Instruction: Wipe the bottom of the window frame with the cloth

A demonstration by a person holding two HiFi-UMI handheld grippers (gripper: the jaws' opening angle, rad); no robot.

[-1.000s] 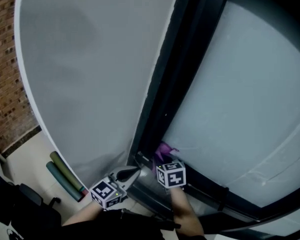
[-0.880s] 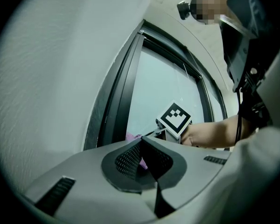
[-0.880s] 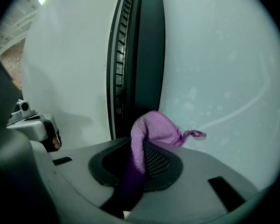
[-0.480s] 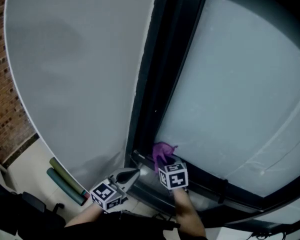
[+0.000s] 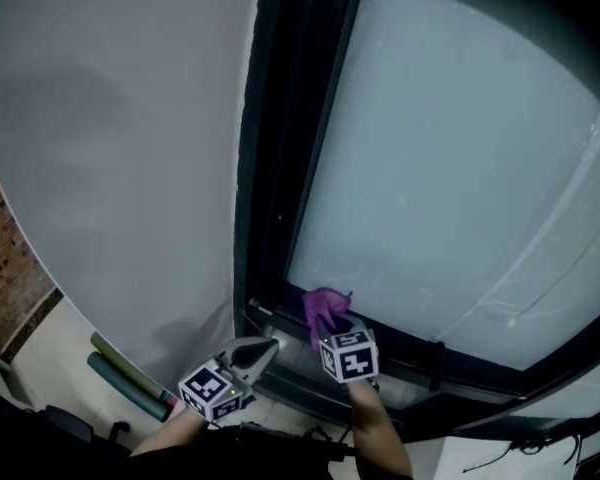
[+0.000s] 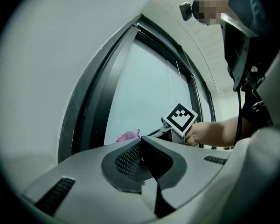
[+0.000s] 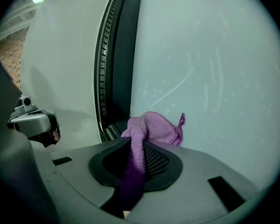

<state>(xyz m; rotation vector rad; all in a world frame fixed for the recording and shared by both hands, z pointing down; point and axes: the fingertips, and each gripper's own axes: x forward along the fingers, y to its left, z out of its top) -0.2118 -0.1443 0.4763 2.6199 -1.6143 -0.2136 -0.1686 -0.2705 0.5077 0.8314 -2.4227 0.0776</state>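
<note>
Cloth (image 5: 325,306), purple and bunched, sits in the head view at the foot of the glass (image 5: 450,168), just above the bottom rail (image 5: 410,356) of the window frame and near the left corner, where that rail meets the dark upright (image 5: 280,148). The right tongs (image 5: 331,328) point up and away from the person into that corner. The rail's long axis runs from there out to the person's right, so nearly all of its length lies to the right of the cloth. The left tongs (image 5: 270,346) hover just beside them on the left, lower down and near the white wall (image 5: 110,168), off the frame.

From the left gripper view, the left tongs are clenched, pad against pad with nothing between them. The cloth peeps over them just ahead, with the other hand (image 6: 210,132) to its right.

From the right gripper view, the right tongs are clamped on the cloth. A purple strip runs down between the pads, and the loose bunch stands past the tips against the glass. The upright rises just to the left. Whether the bunch presses on the rail itself cannot be told from here.

Judging by this, the wiping falls to the right hand, as a sweep rightward along the rail after the bunch is lowered onto it.
</note>
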